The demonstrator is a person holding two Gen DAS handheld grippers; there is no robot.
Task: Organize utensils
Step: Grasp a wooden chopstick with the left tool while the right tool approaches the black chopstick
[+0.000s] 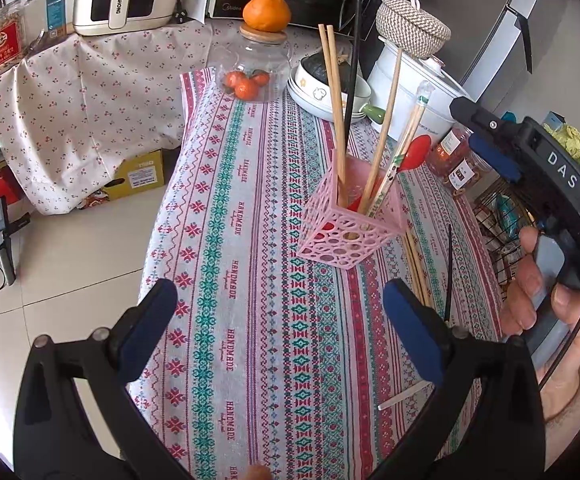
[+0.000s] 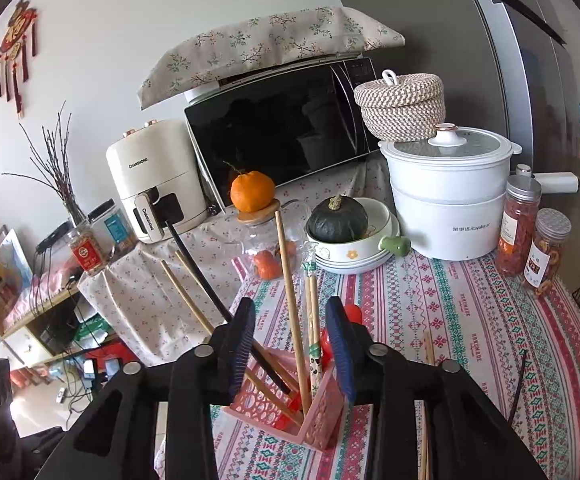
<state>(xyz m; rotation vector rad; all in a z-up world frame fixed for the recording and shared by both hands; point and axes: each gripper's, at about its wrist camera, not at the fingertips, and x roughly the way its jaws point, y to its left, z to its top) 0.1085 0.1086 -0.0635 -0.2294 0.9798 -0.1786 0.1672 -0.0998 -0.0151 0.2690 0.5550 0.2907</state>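
Jaws apart above utensil holder [image 2: 290, 408]

Ahead of the wide-open left gripper [image 1: 278, 332] stands a pink holder [image 1: 350, 232] with chopsticks [image 1: 336, 120] upright inside. Loose chopsticks [image 1: 416, 268] lie beside its right finger; the right gripper [image 1: 490, 140] hovers beyond.

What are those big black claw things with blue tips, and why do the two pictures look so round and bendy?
They are grabbing tools that a person holds. A tiny wide-eyed camera on each bends the picture. One picture looks past the left hand-held gripper, open over the patterned tablecloth. The other looks past the right hand-held gripper, open above the pink holey plastic basket, where wooden chopsticks and a red spoon stand. More chopsticks lie beside it. Neither tool holds anything.
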